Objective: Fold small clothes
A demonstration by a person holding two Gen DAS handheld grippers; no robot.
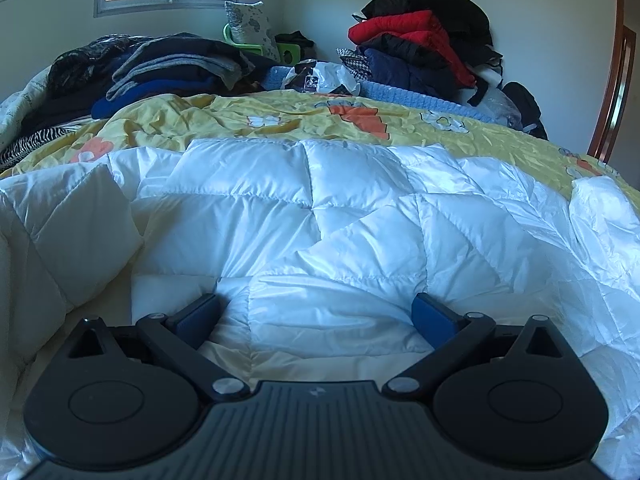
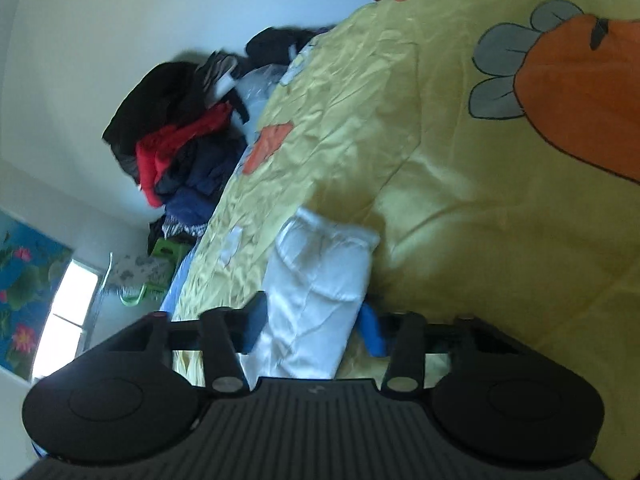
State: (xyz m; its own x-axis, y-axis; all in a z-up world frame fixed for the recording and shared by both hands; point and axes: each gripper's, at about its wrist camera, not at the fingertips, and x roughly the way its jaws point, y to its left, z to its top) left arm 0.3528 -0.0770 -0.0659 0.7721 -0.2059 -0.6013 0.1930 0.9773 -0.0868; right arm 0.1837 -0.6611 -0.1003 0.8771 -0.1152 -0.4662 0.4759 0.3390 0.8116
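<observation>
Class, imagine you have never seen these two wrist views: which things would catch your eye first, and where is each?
The shiny white quilted garment fills the left wrist view, spread on the bed with the open left gripper resting on it. In the right wrist view, the right gripper pinches a fold of white fabric above the yellow bedspread, whose big orange print glares at upper right.

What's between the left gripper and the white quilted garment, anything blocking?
Nothing visible. The left gripper is open, its blue fingers spread right over the white quilted garment, with only that fabric between them. The right gripper has white fabric between its fingers.
</observation>
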